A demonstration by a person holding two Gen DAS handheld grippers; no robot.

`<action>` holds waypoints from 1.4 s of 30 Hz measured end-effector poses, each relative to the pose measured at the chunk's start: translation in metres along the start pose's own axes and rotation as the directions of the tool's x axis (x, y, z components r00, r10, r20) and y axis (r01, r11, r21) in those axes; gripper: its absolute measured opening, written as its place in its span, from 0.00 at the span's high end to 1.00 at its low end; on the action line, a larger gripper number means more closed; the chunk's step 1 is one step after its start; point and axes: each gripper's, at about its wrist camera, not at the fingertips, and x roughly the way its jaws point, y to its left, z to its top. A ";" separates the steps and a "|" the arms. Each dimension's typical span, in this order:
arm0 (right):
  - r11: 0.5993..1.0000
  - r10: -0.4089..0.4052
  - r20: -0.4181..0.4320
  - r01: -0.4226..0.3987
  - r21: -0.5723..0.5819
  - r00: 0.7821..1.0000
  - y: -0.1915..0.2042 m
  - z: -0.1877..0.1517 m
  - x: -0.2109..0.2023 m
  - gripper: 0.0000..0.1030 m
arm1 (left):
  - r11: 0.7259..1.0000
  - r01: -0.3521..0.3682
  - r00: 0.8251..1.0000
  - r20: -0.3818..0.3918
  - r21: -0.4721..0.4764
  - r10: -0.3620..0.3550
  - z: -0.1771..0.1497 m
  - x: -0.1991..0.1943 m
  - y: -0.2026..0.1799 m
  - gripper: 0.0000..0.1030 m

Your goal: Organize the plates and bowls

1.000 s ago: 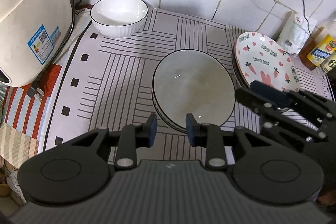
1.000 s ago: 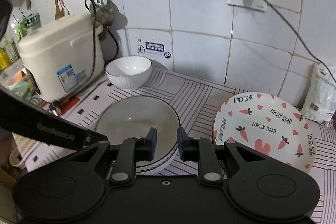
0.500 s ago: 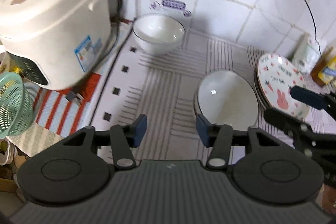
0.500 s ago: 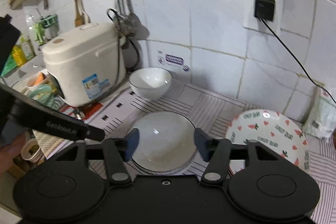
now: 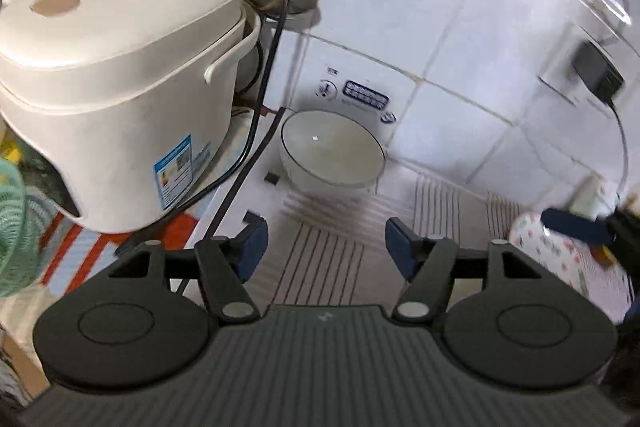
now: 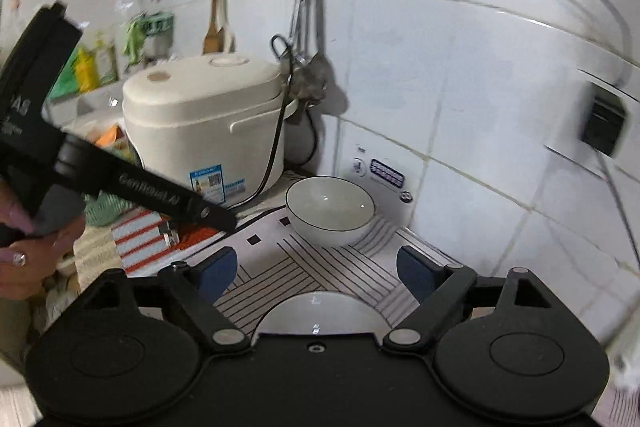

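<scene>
A white bowl with a dark rim (image 5: pixel 331 155) stands on the striped mat against the tiled wall, next to the rice cooker; it also shows in the right wrist view (image 6: pixel 330 211). My left gripper (image 5: pixel 326 251) is open and empty, held above the mat short of the bowl. My right gripper (image 6: pixel 316 269) is open and empty, above a white plate (image 6: pixel 320 313) that shows just under it. The carrot-pattern plate (image 5: pixel 548 251) lies at the right edge of the left wrist view, partly hidden by the right gripper's finger (image 5: pixel 576 225).
A cream rice cooker (image 5: pixel 116 83) with a black cord stands left of the bowl. A green basket (image 5: pixel 12 223) sits at the far left. A wall socket with a plug (image 6: pixel 602 125) is at the right. Utensils hang on the wall above the cooker.
Both grippers have opened wide and lifted, tilting up toward the wall and the white bowl. The stacked plates have slid down out of the left wrist view.
</scene>
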 end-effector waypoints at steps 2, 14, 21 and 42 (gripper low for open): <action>1.000 0.018 -0.007 -0.018 -0.022 1.000 -0.002 0.001 0.015 0.13 | 0.999 0.007 1.000 -0.002 -0.039 -0.008 0.005 0.019 0.005 0.38; 0.996 0.085 -0.139 -0.083 0.018 0.987 -0.025 0.014 0.095 0.12 | 0.992 0.000 0.998 -0.057 -0.127 -0.007 0.028 0.111 0.022 0.38; 0.994 0.101 -0.196 -0.107 -0.022 0.975 -0.019 0.025 0.128 0.12 | 0.992 0.004 0.998 -0.054 -0.124 -0.011 0.033 0.138 0.022 0.48; 0.975 0.185 -0.446 -0.219 -0.024 0.876 -0.033 0.033 0.216 0.12 | 0.916 -0.015 0.989 -0.138 -0.402 -0.044 0.036 0.163 0.052 0.80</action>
